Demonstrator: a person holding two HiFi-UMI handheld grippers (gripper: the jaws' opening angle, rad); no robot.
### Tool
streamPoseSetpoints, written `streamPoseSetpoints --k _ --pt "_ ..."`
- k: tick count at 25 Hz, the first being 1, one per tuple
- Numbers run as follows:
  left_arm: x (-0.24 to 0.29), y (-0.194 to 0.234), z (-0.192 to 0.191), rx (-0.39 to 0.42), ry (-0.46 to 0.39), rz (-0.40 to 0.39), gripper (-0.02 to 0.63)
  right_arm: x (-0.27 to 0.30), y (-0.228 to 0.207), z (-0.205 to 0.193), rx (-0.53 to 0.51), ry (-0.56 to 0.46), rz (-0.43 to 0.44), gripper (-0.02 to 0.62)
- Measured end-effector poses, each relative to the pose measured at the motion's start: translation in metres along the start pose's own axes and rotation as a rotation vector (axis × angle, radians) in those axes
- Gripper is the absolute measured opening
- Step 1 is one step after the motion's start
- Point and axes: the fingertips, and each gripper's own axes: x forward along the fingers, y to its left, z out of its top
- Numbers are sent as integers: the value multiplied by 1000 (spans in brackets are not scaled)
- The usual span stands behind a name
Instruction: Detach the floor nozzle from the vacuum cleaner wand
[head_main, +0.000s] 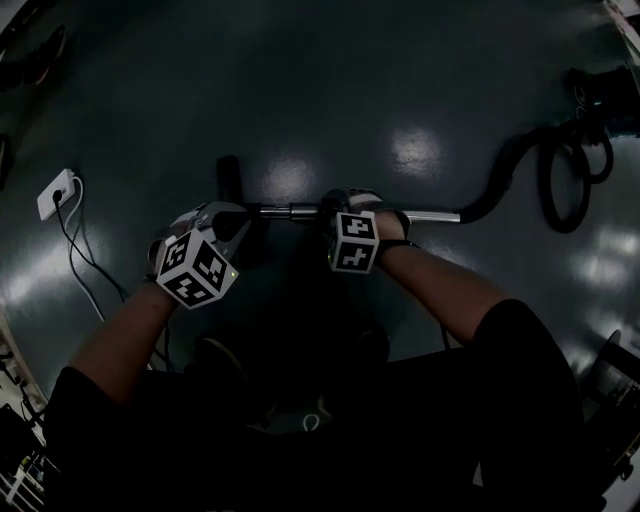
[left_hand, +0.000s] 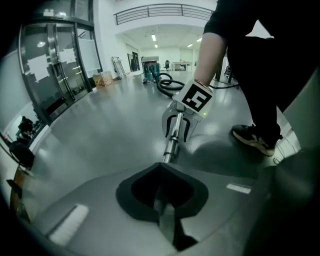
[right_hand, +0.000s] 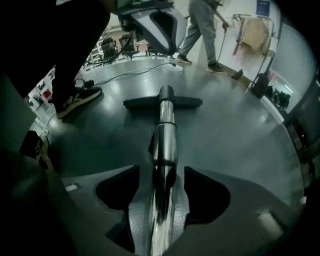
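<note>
Wand (head_main: 432, 216) flat, axis left–right — floor nozzle (head_main: 229, 174) at left end.

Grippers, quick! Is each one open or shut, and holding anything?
Left gripper: shut, nothing between its jaws.
Right gripper: open, wand between its jaws, not gripped.

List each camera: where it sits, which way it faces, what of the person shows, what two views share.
Head view: on the person's head, facing steeply down at the dark glossy floor; both forearms, left gripper and right gripper show.
Left gripper view: on the left gripper, along shut tongs towards the right gripper; forearm, leg, shoe.
Right gripper view: on the right gripper, along open tongs towards the black T-shaped floor nozzle; leg, shoe.
Shared: both gripper views show the chrome metal vacuum wand.
</note>
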Motion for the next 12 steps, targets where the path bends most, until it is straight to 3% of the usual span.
streamPoseSetpoints --k 5,7,12 --pt "20 -5 -23 62 101 -36 57 35 -4 -5 -58 81 -51 264" --pt "29 -9 -30 105 141 -55 92 36 -8 -6 -51 91 -70 164" --pt "45 -18 -46 210 224 -83 184 34 -7 -4 -9 91 -49 155"
